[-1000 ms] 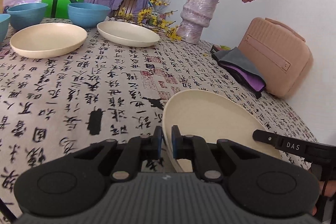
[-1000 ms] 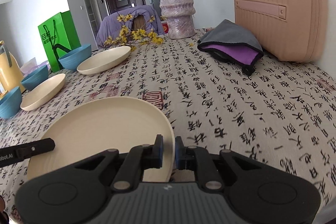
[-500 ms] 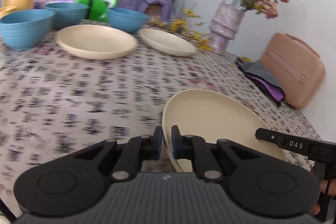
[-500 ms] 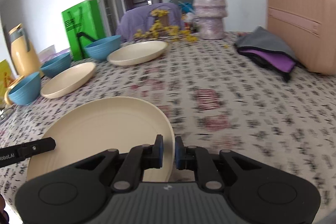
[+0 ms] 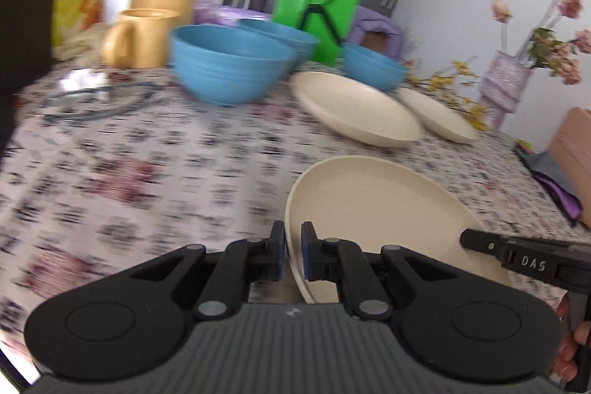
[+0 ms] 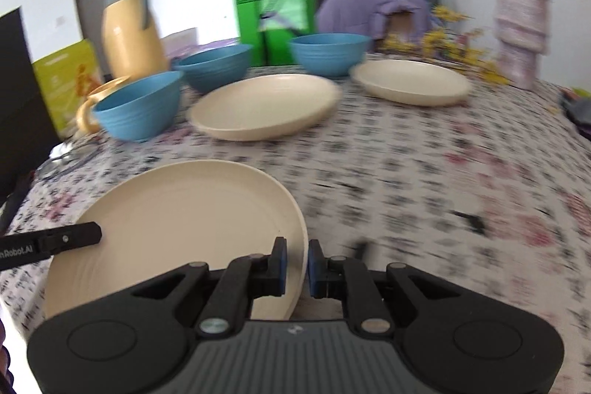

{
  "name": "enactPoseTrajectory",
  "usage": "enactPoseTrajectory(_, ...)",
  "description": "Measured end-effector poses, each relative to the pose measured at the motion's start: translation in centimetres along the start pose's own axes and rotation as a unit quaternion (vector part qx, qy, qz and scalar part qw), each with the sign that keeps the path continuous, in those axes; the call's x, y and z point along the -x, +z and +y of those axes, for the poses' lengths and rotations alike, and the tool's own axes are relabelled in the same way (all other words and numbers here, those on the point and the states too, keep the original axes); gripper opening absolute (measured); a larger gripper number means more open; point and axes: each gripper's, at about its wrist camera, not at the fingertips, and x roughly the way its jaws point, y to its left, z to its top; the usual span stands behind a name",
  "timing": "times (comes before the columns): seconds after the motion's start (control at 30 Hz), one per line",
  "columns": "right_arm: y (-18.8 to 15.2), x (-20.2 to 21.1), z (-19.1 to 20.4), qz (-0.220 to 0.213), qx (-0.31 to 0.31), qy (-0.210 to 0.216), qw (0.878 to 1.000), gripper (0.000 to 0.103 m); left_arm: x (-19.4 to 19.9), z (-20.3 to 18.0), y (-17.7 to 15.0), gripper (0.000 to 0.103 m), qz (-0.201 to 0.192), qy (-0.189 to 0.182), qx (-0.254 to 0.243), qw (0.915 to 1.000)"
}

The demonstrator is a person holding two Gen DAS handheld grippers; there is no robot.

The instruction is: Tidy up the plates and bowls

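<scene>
Both grippers carry one cream plate (image 5: 373, 209) (image 6: 177, 220) above the patterned tablecloth. My left gripper (image 5: 293, 248) is shut on the plate's left rim, and my right gripper (image 6: 296, 263) is shut on its right rim. Ahead on the cloth lie two more cream plates, the nearer plate (image 5: 351, 108) (image 6: 264, 106) and the farther plate (image 5: 436, 113) (image 6: 410, 82). Three blue bowls stand behind them: the closest bowl (image 5: 231, 63) (image 6: 140, 109), a middle bowl (image 5: 291, 39) (image 6: 214, 67) and a far bowl (image 5: 373, 65) (image 6: 328, 52).
A yellow mug (image 5: 142, 36), a tall yellow jug (image 6: 127, 32) and a green bag (image 6: 273, 10) stand at the far left side. A lilac vase with flowers (image 6: 521, 24) stands at the far right. Dark folded cloth (image 5: 554, 181) lies by a pink case (image 5: 574, 150).
Both grippers have swept to the left with the plate held between them. The bowls, mug and jug have come into view, and the pink case has slid off to the right.
</scene>
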Motion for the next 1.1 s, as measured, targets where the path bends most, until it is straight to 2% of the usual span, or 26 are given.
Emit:
enactPoseTrajectory(0.23, 1.2, -2.3, 6.0, 0.004, 0.025, 0.026, 0.999, 0.011, 1.1, 6.2, 1.4, 0.01, -0.003, 0.023, 0.011, 0.9997)
enactPoseTrajectory(0.47, 1.7, -3.3, 9.7, 0.007, 0.036, 0.035, 0.999, 0.011, 2.2, 9.4, 1.8, 0.009, -0.005, 0.031, 0.002, 0.9995)
enactPoseTrajectory(0.7, 1.6, -3.5, 10.6, 0.004, 0.033, 0.034, 0.999, 0.011, 2.5, 10.1, 1.8, 0.011, -0.004, 0.028, -0.001, 0.9996)
enactPoseTrajectory(0.9, 1.4, -2.6, 10.1, -0.011, 0.025, 0.021, 0.999, 0.014, 3.4, 9.4, 2.1, 0.012, -0.017, 0.041, -0.012, 0.999)
enactPoseTrajectory(0.97, 1.3, -1.8, 9.3, -0.019, 0.018, 0.018, 0.999, 0.028, 4.0, 8.9, 2.3, 0.017, -0.026, 0.048, -0.022, 0.9983)
enactPoseTrajectory(1.0, 1.3, -1.3, 9.0, -0.024, 0.017, 0.016, 0.999, 0.031, 4.3, 8.5, 2.3, 0.019, -0.032, 0.05, -0.029, 0.9978)
enactPoseTrajectory(1.1, 1.2, 0.7, 8.0, -0.043, 0.021, 0.003, 0.999, 0.038, 5.9, 6.9, 2.1, 0.044, -0.061, 0.034, -0.052, 0.9962)
